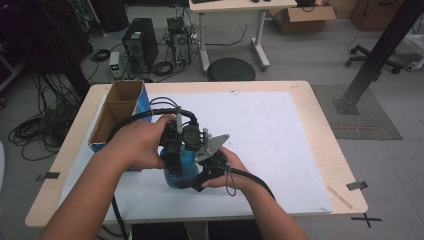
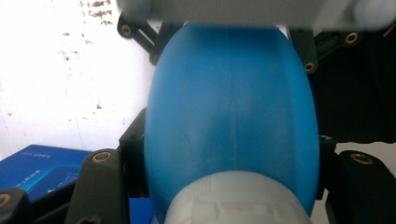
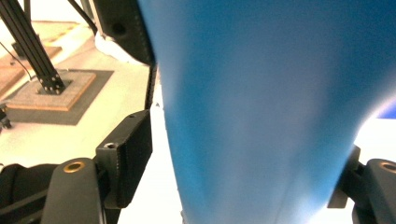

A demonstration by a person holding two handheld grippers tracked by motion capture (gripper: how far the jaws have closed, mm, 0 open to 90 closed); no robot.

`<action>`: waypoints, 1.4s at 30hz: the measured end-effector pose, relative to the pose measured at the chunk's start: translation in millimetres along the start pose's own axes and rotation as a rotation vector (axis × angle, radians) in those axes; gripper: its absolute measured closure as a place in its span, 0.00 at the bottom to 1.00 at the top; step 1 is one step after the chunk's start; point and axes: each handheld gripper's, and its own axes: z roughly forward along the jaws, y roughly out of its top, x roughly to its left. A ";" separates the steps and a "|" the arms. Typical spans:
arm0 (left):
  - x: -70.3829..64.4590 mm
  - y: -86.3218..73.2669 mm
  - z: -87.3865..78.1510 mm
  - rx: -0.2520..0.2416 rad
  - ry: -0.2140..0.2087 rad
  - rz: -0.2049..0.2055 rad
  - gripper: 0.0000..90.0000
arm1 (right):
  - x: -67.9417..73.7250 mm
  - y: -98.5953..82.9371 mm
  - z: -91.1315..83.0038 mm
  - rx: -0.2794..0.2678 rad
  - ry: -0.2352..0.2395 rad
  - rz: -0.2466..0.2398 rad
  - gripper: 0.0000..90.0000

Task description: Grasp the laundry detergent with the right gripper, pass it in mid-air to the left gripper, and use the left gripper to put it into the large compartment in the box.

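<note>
A blue plastic bottle (image 1: 183, 169) with a white cap (image 2: 233, 200) stands on the white mat (image 1: 270, 135) near the table's front edge. My left gripper (image 1: 176, 165) comes down on it from above. In the left gripper view its jaws press both sides of the bottle (image 2: 233, 116) just below the cap. My right gripper (image 1: 198, 178) reaches in low from the right, its jaws either side of the bottle's lower body (image 3: 280, 93). A thin strip of mat shows between its left pad (image 3: 133, 154) and the bottle. The other pad is mostly hidden behind the bottle.
An open cardboard box (image 1: 120, 107) lies at the left of the table with a blue carton (image 2: 42, 168) against it. A thin wooden stick (image 1: 339, 196) lies at the front right corner. A black metal post (image 1: 375, 55) rises right of the table.
</note>
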 end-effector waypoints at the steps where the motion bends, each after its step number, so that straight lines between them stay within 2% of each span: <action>1: 0.7 -0.3 -0.7 -0.001 0.000 -0.007 0.43 | -0.2 -0.8 -2.2 -0.015 -0.002 -0.003 0.27; 6: 2.1 0.4 -1.1 0.009 -0.006 -0.022 0.43 | -0.4 -1.6 -7.3 -0.039 -0.017 0.018 0.22; 9: 2.9 1.2 -2.1 0.012 -0.013 -0.035 0.43 | -2.0 -2.4 -11.5 -0.046 -0.036 0.027 0.15; 13: 3.2 1.3 -4.3 0.005 -0.016 -0.047 0.43 | -3.1 -3.4 -15.1 -0.049 -0.030 0.033 0.09; 16: 4.8 1.0 -7.7 0.003 -0.027 -0.074 0.43 | -3.4 -4.9 -20.4 -0.050 -0.011 0.035 0.02; 17: 6.3 1.0 -9.5 0.009 -0.039 -0.091 0.43 | -3.0 -5.4 -23.0 -0.049 0.001 0.035 0.01; 20: 9.6 -0.3 -14.0 0.009 -0.058 -0.139 0.43 | -3.2 -6.7 -33.5 -0.049 -0.003 0.027 0.00; 24: 14.1 -2.7 -20.2 0.005 -0.061 -0.195 0.43 | -3.6 -8.4 -54.4 -0.061 -0.035 0.042 0.00; 26: 17.4 -4.8 -24.7 -0.004 -0.056 -0.242 0.43 | -3.5 -9.7 -63.5 -0.064 -0.051 0.046 0.00; 28: 20.6 -6.9 -28.4 -0.015 -0.059 -0.285 0.43 | -3.0 -11.1 -74.6 -0.061 -0.067 0.053 0.00; 31: 28.5 -12.9 -36.8 -0.057 -0.086 -0.381 0.43 | -2.1 -12.5 -87.0 -0.051 -0.100 0.070 0.00; 34: 32.4 -18.3 -45.7 -0.091 -0.095 -0.408 0.43 | -1.0 -12.9 -99.9 -0.042 -0.133 0.087 0.00; 35: 33.6 -20.3 -49.6 -0.101 -0.099 -0.428 0.43 | -0.3 -12.8 -104.2 -0.035 -0.138 0.089 0.00; 39: 36.0 -23.8 -62.0 -0.091 -0.073 -0.492 0.43 | 3.7 -11.4 -119.4 -0.011 -0.158 0.080 0.00; 42: 40.3 -27.5 -69.2 -0.070 -0.057 -0.597 0.43 | 5.6 -9.7 -128.7 -0.005 -0.171 0.074 0.00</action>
